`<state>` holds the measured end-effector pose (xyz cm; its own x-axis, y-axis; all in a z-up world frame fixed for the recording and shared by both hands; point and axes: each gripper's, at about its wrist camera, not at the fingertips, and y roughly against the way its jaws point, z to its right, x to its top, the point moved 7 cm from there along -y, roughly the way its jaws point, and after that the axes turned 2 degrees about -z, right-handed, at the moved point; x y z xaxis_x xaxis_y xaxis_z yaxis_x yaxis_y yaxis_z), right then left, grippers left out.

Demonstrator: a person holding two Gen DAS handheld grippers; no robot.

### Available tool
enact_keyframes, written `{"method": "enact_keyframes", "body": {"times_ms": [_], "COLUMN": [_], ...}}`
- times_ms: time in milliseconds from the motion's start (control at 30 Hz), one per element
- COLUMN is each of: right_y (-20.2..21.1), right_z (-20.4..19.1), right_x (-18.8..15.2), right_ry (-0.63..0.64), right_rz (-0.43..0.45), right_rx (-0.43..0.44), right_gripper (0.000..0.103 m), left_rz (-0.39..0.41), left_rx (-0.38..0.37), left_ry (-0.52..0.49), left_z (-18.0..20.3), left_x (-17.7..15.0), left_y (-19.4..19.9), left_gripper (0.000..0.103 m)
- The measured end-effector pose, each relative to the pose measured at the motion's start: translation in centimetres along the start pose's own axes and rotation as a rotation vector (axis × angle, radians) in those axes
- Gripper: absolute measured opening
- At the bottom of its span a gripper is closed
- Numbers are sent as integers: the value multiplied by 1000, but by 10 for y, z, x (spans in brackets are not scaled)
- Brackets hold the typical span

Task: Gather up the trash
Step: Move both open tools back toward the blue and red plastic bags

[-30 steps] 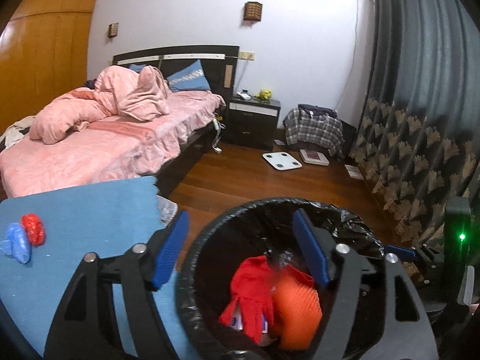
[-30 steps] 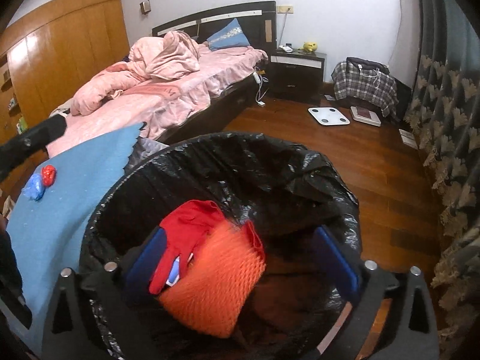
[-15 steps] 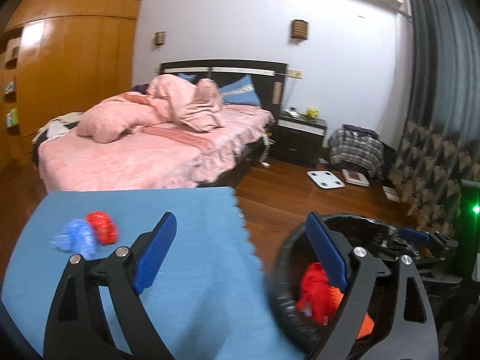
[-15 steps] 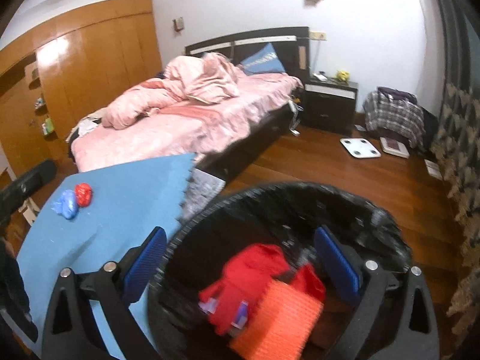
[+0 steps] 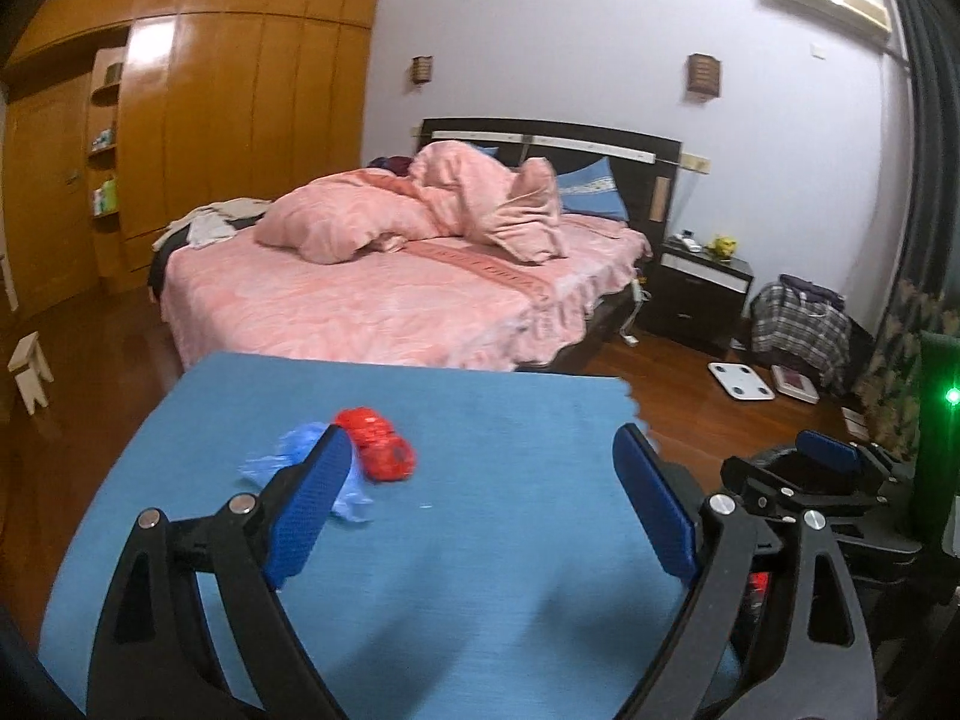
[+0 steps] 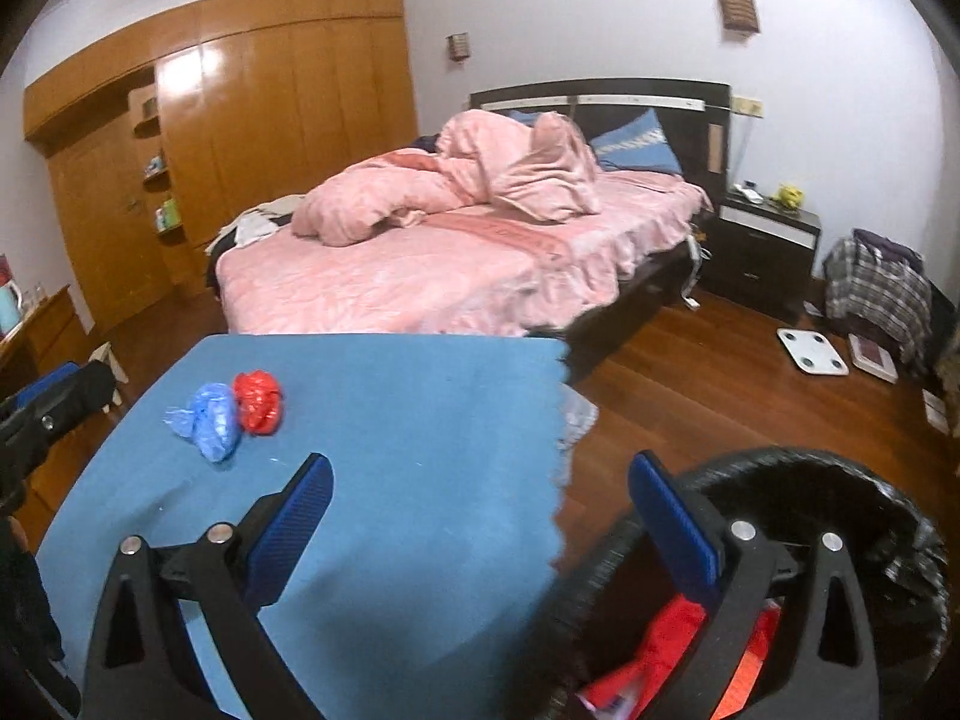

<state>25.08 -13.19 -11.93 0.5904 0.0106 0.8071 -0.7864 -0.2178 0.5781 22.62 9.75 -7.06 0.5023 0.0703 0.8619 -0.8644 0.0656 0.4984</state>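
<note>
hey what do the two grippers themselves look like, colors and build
Both match: the left gripper and right gripper each have black, plastic-looking triangular arms with cut-out windows, silver round bolt heads at the joints, and flat blue textured pads on the fingers. No cables or sleeves show. A green light glows on the right gripper's black body.

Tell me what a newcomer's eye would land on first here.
Two crumpled plastic bags, a red one touching a blue one, lie on the blue table mat. To its right stands the black-lined trash bin holding red and orange trash. Behind is a pink bed.
</note>
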Motion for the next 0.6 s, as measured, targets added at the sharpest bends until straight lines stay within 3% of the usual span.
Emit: {"method": "enact_keyframes", "body": {"times_ms": [200,600], "right_y": [-37,-100], "right_z": [-38,-71], "right_x": [5,8], "right_ry": [42,47], "right_rz": [7,-38], "right_rx": [7,14], "right_gripper": [97,97], "left_rz": [-28,-102], "left_rx": [52,137], "left_ry": [34,39], "left_z": [-41,-104], "left_x": [-8,-34], "left_y": [-17,-68], "left_gripper": [86,86]}}
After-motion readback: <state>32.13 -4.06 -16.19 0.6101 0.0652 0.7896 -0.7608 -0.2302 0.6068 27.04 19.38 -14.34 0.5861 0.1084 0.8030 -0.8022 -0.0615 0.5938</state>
